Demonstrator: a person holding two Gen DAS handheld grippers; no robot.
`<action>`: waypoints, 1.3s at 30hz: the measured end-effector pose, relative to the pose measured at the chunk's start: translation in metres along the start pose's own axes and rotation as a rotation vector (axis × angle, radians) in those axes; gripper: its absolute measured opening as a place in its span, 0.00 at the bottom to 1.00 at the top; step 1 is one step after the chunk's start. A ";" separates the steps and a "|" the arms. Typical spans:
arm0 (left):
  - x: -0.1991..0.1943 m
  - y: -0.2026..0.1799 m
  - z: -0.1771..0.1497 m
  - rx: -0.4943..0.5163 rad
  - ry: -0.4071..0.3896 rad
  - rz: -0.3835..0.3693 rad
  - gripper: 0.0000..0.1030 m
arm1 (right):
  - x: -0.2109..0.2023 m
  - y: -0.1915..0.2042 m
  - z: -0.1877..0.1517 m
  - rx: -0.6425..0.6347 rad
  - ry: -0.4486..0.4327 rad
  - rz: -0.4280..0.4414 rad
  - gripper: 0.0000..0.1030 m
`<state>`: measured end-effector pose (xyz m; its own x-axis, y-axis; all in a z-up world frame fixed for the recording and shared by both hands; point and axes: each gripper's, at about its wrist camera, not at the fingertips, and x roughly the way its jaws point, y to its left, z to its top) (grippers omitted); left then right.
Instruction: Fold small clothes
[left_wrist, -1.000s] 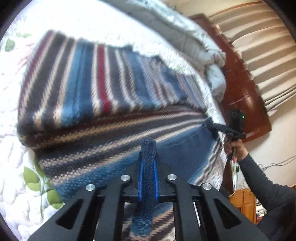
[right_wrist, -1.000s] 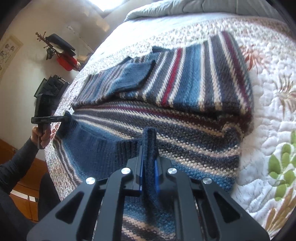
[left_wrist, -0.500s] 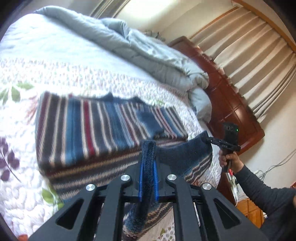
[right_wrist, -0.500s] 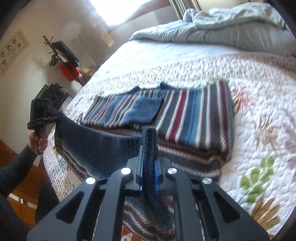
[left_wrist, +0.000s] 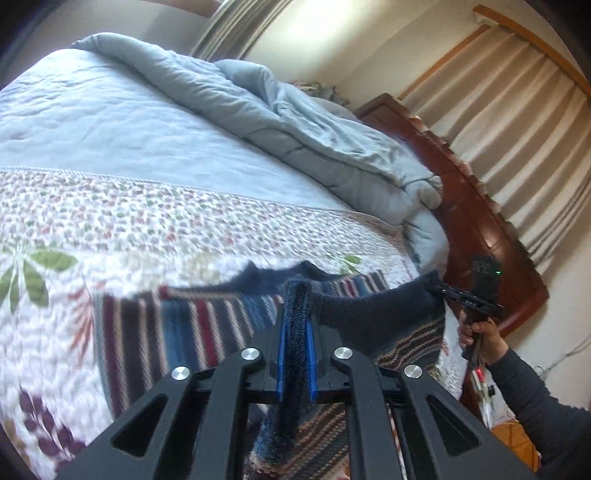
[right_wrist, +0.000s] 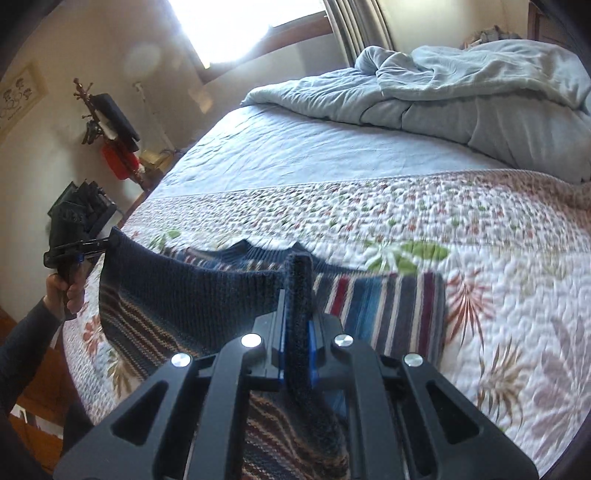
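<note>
A striped knit sweater (left_wrist: 177, 328), in blue, navy, cream and red, lies on the floral quilt (left_wrist: 110, 236). Its navy ribbed hem (left_wrist: 373, 314) is lifted off the bed and stretched between both grippers. My left gripper (left_wrist: 295, 295) is shut on one end of the hem; it also shows at the left of the right wrist view (right_wrist: 85, 245). My right gripper (right_wrist: 299, 269) is shut on the other end; it also shows at the right of the left wrist view (left_wrist: 448, 290). The sweater's lower part (right_wrist: 155, 325) hangs below the raised hem.
A rumpled light-blue duvet (left_wrist: 295, 122) is bunched at the head of the bed by the dark wooden headboard (left_wrist: 476, 221). Beige curtains (left_wrist: 517, 122) hang behind. A coat stand with a red bag (right_wrist: 114, 147) stands by the wall beyond the bed's left edge.
Both grippers have lifted the sweater's hem up from the bed and carried it toward the sweater's far end, and the views have tilted up to show the duvet and the room.
</note>
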<state>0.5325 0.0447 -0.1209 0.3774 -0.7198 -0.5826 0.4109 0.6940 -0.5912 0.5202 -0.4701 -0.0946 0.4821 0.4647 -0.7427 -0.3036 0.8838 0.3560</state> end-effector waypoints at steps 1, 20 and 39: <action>0.006 0.005 0.006 -0.007 0.006 0.007 0.08 | 0.008 -0.003 0.006 0.002 0.004 -0.007 0.07; 0.097 0.091 0.047 -0.156 0.117 0.102 0.08 | 0.100 -0.061 0.027 0.114 0.059 -0.077 0.07; 0.137 0.114 0.048 -0.189 0.204 0.228 0.09 | 0.146 -0.086 0.028 0.204 0.131 -0.150 0.07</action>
<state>0.6708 0.0248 -0.2412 0.2602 -0.5414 -0.7995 0.1676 0.8408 -0.5148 0.6392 -0.4767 -0.2178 0.3948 0.3284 -0.8581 -0.0583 0.9410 0.3334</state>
